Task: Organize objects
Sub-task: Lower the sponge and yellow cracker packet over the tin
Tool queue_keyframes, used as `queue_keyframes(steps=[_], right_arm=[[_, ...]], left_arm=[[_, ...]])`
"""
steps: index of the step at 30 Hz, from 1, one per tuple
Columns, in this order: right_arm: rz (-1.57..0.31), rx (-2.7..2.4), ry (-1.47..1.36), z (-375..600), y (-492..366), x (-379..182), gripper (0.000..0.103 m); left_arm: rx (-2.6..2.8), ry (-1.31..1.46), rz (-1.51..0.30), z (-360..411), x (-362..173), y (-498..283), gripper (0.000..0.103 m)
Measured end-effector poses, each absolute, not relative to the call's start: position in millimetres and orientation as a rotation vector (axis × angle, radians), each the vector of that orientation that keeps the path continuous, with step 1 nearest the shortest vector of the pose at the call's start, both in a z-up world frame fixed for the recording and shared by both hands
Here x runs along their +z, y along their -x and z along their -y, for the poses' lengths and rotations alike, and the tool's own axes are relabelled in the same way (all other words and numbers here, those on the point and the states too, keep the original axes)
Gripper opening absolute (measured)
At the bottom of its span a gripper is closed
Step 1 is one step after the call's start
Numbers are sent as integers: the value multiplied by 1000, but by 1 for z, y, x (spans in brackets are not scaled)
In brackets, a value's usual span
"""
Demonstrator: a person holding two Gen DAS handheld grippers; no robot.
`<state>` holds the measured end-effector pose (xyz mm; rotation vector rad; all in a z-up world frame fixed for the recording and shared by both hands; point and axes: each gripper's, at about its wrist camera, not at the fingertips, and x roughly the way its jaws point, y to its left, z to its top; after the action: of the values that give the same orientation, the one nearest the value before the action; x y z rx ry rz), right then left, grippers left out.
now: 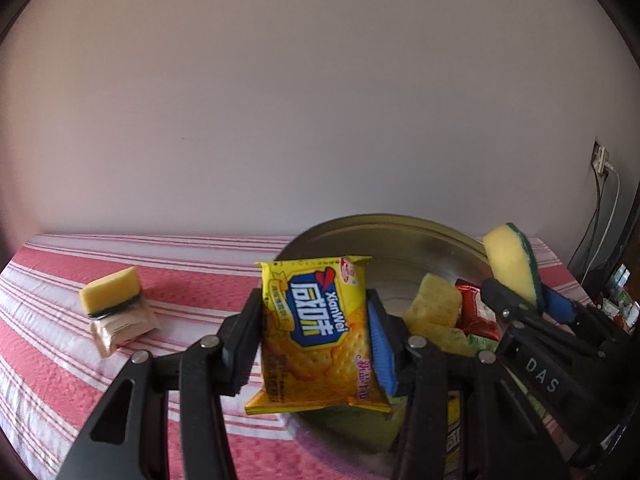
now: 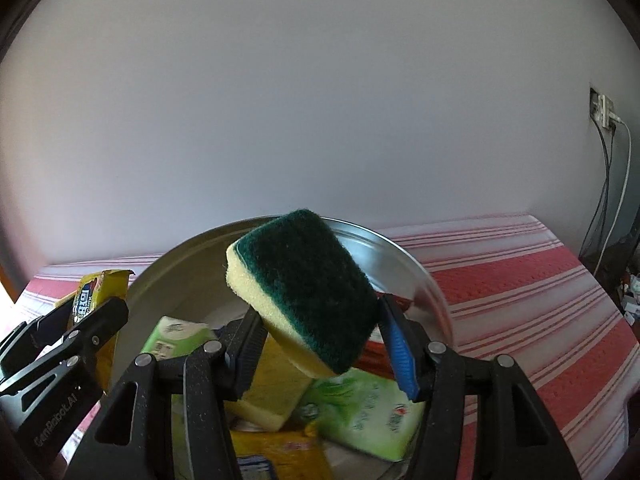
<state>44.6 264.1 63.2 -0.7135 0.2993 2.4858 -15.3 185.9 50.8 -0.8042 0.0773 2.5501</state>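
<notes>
My left gripper (image 1: 314,328) is shut on a yellow cracker packet (image 1: 316,332) and holds it above the near rim of a round metal basin (image 1: 384,236). My right gripper (image 2: 320,332) is shut on a yellow and green sponge (image 2: 308,288), held tilted above the same basin (image 2: 400,252). In the left wrist view the right gripper (image 1: 520,292) and its sponge (image 1: 510,262) show at the right. In the right wrist view the left gripper (image 2: 86,320) and its packet (image 2: 88,292) show at the left. The basin holds green tissue packs (image 2: 368,412), a yellow sponge (image 2: 276,392) and red packets (image 1: 478,312).
A red and white striped cloth (image 1: 192,280) covers the table. Another sponge (image 1: 110,290) lies on a beige packet (image 1: 120,328) at the left. A plain wall stands behind the table. A socket with cables (image 2: 604,112) is at the far right.
</notes>
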Motion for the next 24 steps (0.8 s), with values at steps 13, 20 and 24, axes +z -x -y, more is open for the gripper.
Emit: queue_keyframes(steps=[13,20,24], right_arm=[[-340,2458,772,-285,-27,57,58],[-413,2489,804,-284,-27,56,66],[-439,2488,765,-311,-32,45,72]], left_arm=[[2547,884,-165,-222,44,20,48],[2582,893,-234,-230,50,19,65],[2690,854,-216,-219,63,16,98]])
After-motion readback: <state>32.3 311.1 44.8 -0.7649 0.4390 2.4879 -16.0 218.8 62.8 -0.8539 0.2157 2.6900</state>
